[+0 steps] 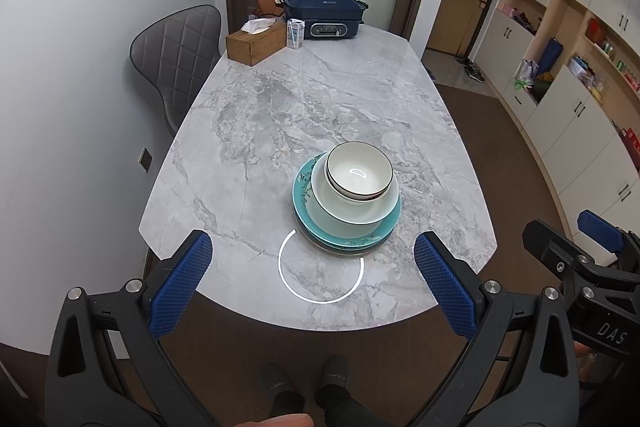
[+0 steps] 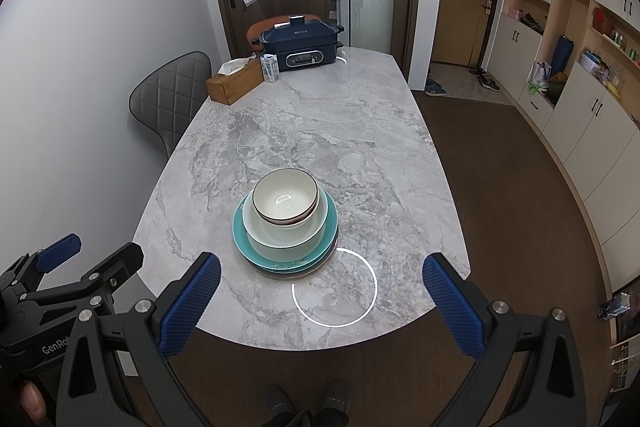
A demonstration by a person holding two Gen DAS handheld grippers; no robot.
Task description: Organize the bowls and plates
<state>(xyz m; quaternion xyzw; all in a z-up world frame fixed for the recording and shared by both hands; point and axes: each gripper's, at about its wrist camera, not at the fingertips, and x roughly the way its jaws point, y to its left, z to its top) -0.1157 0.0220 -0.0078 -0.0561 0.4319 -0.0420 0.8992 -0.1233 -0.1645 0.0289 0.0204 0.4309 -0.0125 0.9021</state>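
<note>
Already nested by size on the bench (image 1: pixel 320 95), bowls (image 1: pixel 358 171) atop plates (image 1: pixel 344 239); left tongs (image 1: pixel 312 267) and right tongs (image 2: pixel 322 291) wide open, empty, held back.

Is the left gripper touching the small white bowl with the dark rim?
Apart. The left wrist view shows the left gripper open, its blue fingers short of the stack, with bare marble table between them and the small white bowl.
</note>
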